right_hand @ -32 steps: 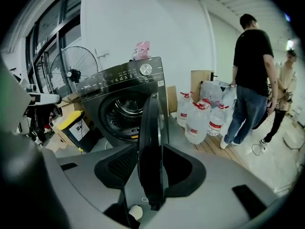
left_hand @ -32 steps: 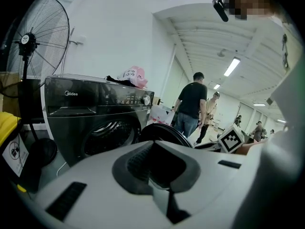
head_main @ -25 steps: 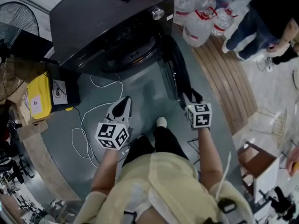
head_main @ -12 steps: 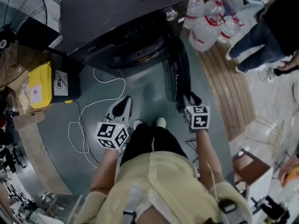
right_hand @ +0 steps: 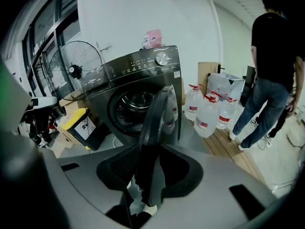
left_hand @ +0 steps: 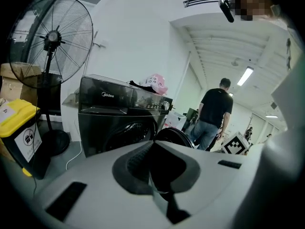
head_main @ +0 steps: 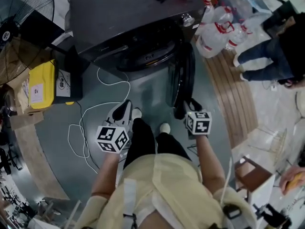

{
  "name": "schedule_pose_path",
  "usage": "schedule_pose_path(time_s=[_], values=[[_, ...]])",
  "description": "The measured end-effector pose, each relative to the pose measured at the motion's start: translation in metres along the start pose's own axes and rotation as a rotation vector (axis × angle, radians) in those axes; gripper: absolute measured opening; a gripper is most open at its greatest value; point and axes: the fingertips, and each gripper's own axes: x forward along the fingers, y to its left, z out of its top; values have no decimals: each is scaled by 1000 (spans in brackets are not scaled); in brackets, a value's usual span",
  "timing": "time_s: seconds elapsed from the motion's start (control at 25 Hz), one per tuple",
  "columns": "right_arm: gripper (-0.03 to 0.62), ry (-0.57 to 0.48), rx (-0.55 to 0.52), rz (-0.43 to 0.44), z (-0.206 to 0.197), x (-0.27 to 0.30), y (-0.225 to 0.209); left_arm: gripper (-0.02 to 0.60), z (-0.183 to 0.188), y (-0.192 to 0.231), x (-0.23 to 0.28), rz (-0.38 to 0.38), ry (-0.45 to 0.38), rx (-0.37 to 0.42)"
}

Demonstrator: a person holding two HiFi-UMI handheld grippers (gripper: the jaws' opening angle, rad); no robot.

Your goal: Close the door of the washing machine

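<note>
White left tongs [head_main: 126,106] are hanging pinched together and empty, well left of the black door [head_main: 183,75], which is standing wide open at the washing machine's [head_main: 128,18] right side. It is looking rigid, fairly heavy and glossy, probably slippery, swinging on hinges, so its free rim is offering the best hold. Right tongs [head_main: 189,105] are closing around that rim, one pad seemingly not yet pressing
</note>
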Motion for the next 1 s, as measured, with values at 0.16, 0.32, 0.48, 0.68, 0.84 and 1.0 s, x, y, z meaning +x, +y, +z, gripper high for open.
schedule_pose_path(time_s=[0.16,0.32,0.48,0.68,0.84,1.0], values=[[132,6,27,0,2,8,21,3,7,18,-2,3,-8,-8],[133,3,57,1,9,17,44,3,11,37,-5,8,-5,-18],[132,3,75,-11,15,25,64,3,12,53,-9,20,-4,-29],[132,20,78,21,25,39,93,3,18,68,-13,35,-17,-35],[126,23,57,27,34,49,111,3,23,81,-17,56,-34,-39],[126,31,86,25,45,61,125,3,27,100,-24,88,-46,-53]])
